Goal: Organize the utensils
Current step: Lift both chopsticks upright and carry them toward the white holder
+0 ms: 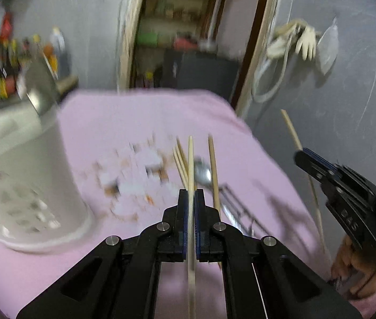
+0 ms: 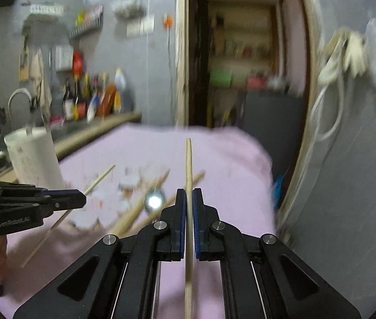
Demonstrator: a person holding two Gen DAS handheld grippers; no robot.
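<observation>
My left gripper (image 1: 191,194) is shut on a pale wooden chopstick (image 1: 190,159) that points forward over the pink cloth (image 1: 113,122). In the right wrist view it (image 2: 83,199) comes in from the left, its chopstick (image 2: 100,178) slanting across. My right gripper (image 2: 188,194) is shut on a second chopstick (image 2: 188,164), held above the cloth (image 2: 227,154). The left wrist view shows it (image 1: 298,156) at the right edge with that chopstick (image 1: 291,130). More chopsticks (image 1: 213,164) (image 2: 145,202), a metal spoon (image 1: 202,174) (image 2: 154,200) and a fork (image 1: 230,204) lie on the cloth. The picture is blurred.
A tall white holder (image 1: 28,186) (image 2: 34,156) stands on the cloth's left side. A printed pattern (image 1: 135,175) marks the cloth's middle. Behind are a counter with bottles (image 2: 92,103), a grey wall (image 1: 347,93) and an open doorway (image 2: 241,66). A hand (image 1: 358,268) grips the right tool.
</observation>
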